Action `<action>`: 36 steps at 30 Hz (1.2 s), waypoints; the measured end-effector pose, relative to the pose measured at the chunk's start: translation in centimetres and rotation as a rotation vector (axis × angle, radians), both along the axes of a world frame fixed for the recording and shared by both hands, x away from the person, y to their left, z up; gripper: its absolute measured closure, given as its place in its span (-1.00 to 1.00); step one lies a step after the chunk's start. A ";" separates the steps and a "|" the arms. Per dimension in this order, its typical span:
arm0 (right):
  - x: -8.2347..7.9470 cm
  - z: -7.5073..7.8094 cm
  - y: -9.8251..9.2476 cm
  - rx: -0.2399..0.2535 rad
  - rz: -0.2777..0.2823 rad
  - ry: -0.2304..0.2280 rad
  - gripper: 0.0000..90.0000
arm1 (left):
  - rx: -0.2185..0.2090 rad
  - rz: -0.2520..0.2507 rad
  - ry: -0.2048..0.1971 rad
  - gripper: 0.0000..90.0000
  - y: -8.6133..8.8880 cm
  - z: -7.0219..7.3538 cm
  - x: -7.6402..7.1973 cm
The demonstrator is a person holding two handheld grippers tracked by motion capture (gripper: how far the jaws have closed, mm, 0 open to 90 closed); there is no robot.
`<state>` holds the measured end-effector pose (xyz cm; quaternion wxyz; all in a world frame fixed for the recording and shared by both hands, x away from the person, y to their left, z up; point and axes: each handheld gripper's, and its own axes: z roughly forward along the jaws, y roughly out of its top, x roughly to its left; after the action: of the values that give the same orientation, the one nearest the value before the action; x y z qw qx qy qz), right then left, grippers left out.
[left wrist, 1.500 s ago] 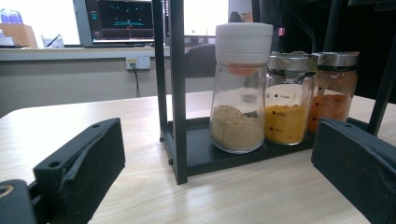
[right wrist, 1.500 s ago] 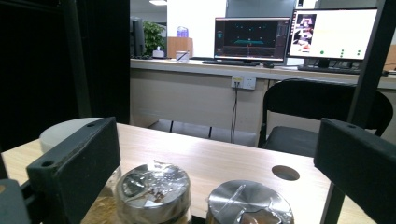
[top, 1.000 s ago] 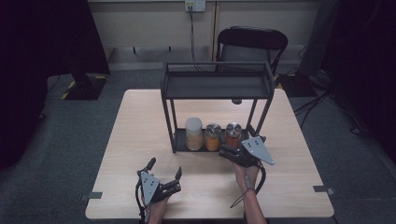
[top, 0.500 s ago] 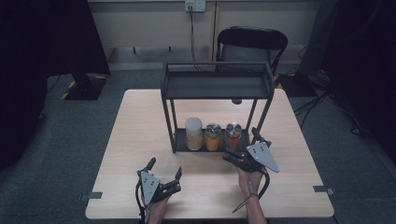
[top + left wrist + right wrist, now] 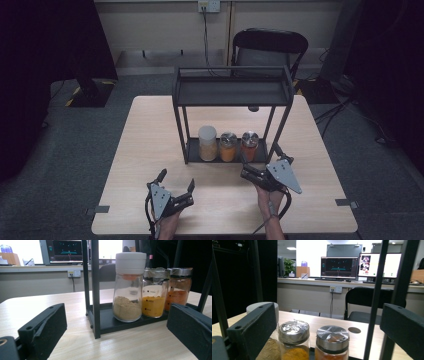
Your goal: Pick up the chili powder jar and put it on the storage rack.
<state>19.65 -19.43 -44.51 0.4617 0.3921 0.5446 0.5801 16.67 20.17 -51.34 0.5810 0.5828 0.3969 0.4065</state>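
Pale wooden worktop [image 5: 150, 135] carries a black two-tier rack [image 5: 232, 92], and on its bottom shelf stand three spice jars in a row: white-capped [image 5: 207, 143], yellow-filled [image 5: 228, 146], reddish [image 5: 249, 145]. Right hand-held gripper [image 5: 248, 172], jaws apart, sits just before them, likely lining up a pick; next it must advance around one jar. Left hand-held gripper [image 5: 176, 186] rests near the front edge, jaws also apart.

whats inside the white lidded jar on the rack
The white-lidded jar on the rack's bottom shelf holds a tan powder, filling roughly its lower half. An orange part shows under the lid; the lid covers the rest of it.
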 end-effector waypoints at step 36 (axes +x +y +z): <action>-2.9 -3.8 -0.7 0.031 -0.007 0.054 -0.99 | 0.003 0.001 -0.001 -0.95 0.0 0.0 0.0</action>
<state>16.77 -20.18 -48.32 0.4427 0.4167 0.5466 0.5758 16.65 20.14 -51.33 0.5800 0.5834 0.3962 0.4077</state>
